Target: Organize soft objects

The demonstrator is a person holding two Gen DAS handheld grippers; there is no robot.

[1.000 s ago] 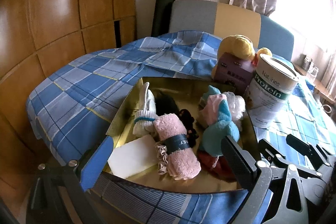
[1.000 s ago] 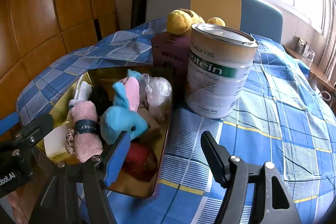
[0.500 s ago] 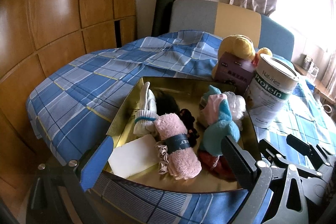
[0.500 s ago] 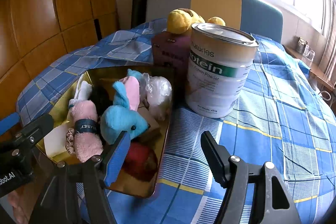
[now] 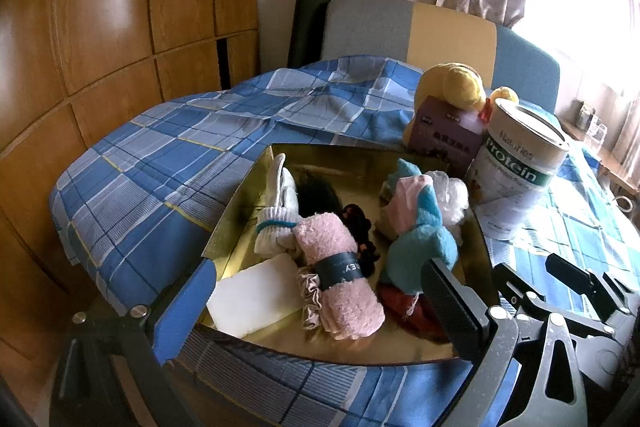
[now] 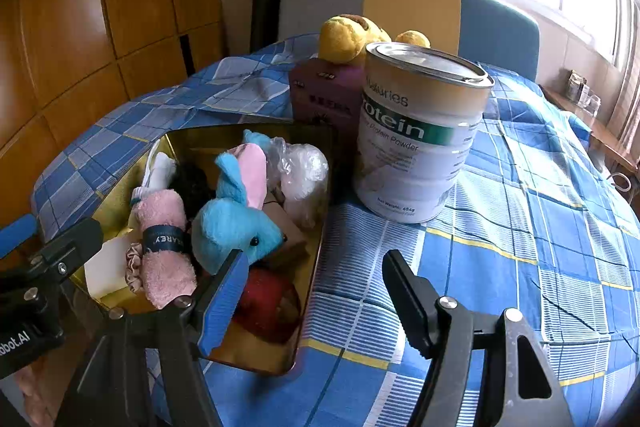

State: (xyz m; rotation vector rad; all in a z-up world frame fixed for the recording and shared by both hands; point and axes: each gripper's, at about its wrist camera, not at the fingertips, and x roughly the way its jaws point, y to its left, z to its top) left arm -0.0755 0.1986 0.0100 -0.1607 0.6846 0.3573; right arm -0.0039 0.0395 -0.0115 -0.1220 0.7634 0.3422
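Note:
A gold tray on the blue checked cloth holds soft things: a rolled pink towel with a dark band, a white sock, a blue and pink plush rabbit, a white mesh puff, a red item, black pieces and a white pad. My left gripper hangs open over the tray's near edge, nothing between its fingers. My right gripper stands open at the tray's right rim, holding nothing.
A protein powder tin stands right of the tray. Behind it sit a purple box and a yellow plush toy. A chair back, a dark roll and wooden wall panels lie beyond. The cloth right of the tin is bare.

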